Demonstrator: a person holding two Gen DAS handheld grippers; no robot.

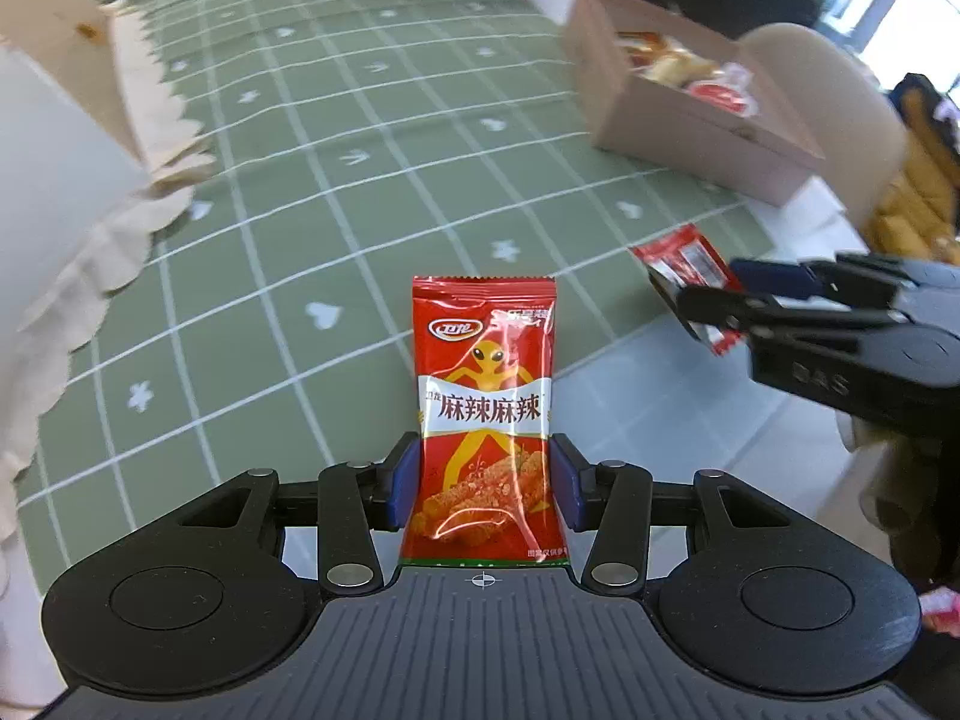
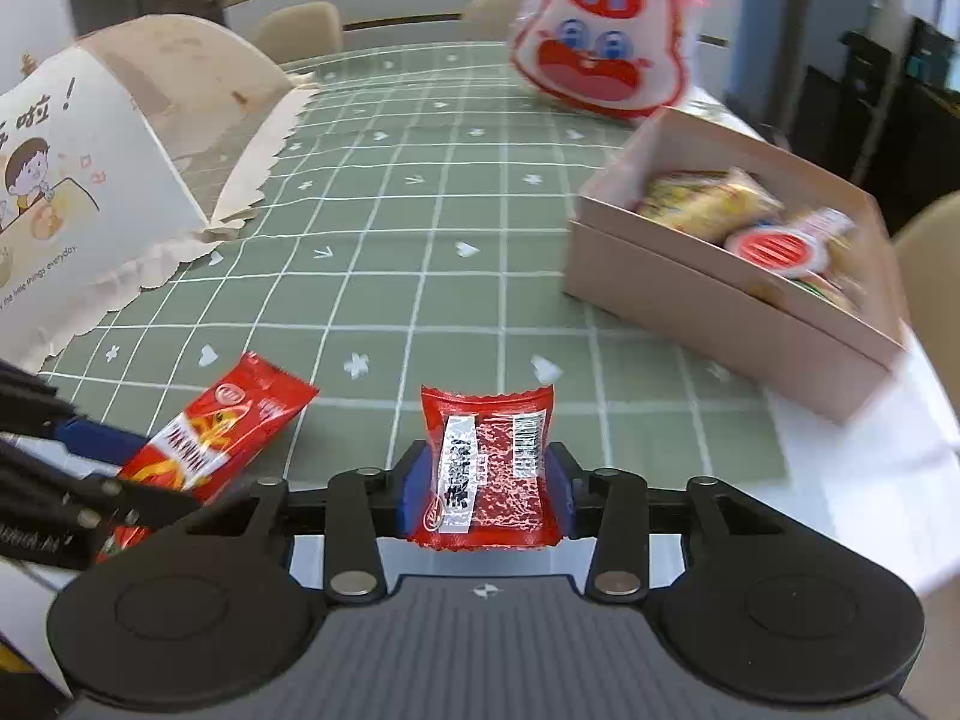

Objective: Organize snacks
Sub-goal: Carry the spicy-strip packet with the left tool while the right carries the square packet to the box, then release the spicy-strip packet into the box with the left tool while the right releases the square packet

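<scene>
My left gripper (image 1: 483, 471) is shut on a tall red snack packet (image 1: 483, 372) with a yellow figure on it, held upright above the green checked tablecloth (image 1: 336, 138). My right gripper (image 2: 487, 480) is shut on a small red packet (image 2: 489, 456), which shows its barcode side and bows between the blue pads. Each gripper also appears in the other's view: the right gripper (image 1: 678, 300) with its small red packet (image 1: 684, 255) at the right, the left gripper (image 2: 150, 480) with the tall red packet (image 2: 222, 426) at the lower left.
An open pale cardboard box (image 2: 708, 294) with several wrapped snacks stands at the right of the table. Behind it leans a red-and-white rabbit-face bag (image 2: 600, 42). A white paper bag (image 2: 90, 180) with scalloped edges lies at the left. Chairs stand beyond the far edge.
</scene>
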